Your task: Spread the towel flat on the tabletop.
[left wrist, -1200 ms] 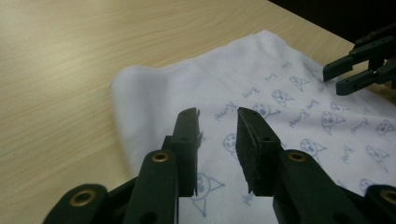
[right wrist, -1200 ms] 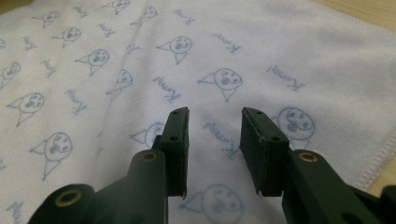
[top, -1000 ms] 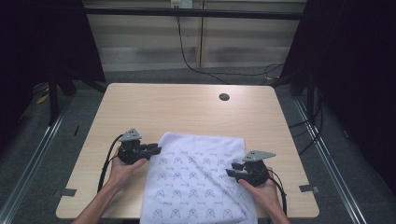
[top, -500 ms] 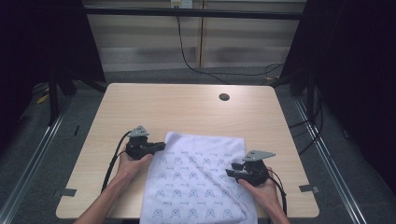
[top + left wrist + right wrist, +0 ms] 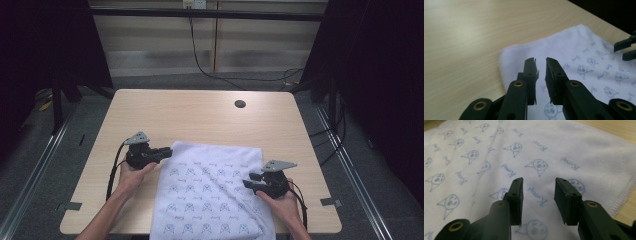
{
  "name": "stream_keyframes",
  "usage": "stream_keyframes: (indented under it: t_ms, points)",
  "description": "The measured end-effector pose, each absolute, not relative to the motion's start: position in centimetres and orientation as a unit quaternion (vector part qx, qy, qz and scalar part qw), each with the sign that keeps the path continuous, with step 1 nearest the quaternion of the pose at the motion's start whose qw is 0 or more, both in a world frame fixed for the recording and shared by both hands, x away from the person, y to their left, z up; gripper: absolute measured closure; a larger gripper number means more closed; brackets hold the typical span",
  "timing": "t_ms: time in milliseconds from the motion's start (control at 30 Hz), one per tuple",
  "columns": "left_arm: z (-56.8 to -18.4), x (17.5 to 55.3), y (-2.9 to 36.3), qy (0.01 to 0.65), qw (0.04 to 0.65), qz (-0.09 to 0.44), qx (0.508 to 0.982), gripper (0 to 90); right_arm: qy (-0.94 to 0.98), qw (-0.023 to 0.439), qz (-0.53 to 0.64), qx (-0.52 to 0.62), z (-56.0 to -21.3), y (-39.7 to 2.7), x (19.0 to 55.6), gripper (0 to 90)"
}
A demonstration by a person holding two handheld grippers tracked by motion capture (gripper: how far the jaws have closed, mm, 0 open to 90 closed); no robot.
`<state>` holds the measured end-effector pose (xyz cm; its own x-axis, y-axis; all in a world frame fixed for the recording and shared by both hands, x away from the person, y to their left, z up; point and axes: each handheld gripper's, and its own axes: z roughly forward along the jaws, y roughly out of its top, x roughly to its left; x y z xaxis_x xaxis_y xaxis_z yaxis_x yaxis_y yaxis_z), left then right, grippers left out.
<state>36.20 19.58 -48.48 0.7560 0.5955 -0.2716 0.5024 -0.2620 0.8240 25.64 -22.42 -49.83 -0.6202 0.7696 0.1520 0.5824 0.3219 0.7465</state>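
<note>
Cloth (image 5: pixel 210 192), white with a blue printed pattern of small faces and script, lies flat on the near half of the wooden surface (image 5: pixel 200 117), its near edge running off the bottom of the high view. Left gripper (image 5: pixel 167 152) sits at the cloth's far-left corner, held by the left hand (image 5: pixel 131 175), cable looping back toward the person. In the left gripper view its fingers (image 5: pixel 530 75) stand a narrow gap apart above that corner of the cloth (image 5: pixel 579 62), nothing pinched between them; they have just been opening a little after closing tight. Right gripper (image 5: pixel 248 179) rests over the cloth's right side, just in from the right edge, held by the right hand (image 5: pixel 282 202). In the right gripper view its fingers (image 5: pixel 516 195) stand well apart over the printed cloth (image 5: pixel 499 150), nothing gripped; they have been opening slightly. Stitched hem of the cloth shows at the right of that view, bare wood beyond it. Round dark grommet hole (image 5: pixel 240 104) lies in the far part of the surface, well apart from the cloth. The right gripper's finger tips (image 5: pixel 625 48) show at the right edge of the left gripper view.
</note>
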Motion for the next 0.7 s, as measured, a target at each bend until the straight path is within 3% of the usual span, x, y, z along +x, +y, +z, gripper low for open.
stream_keyframes:
  t_ms: [200,400,700]
  points:
    - [-51.0,36.2,18.2,0.341,0.436,0.038,0.832,76.6,0.805,0.119,0.395,0.426,-50.0,-22.5,27.0,58.4]
    - [-50.8,36.0,18.4,0.337,0.427,0.028,0.839,75.7,0.804,0.127,0.383,0.437,-50.4,-22.4,29.3,59.3]
    - [-50.5,33.2,19.2,0.313,0.414,0.029,0.854,75.8,0.816,0.124,0.378,0.42,-50.3,-22.8,26.3,59.5]
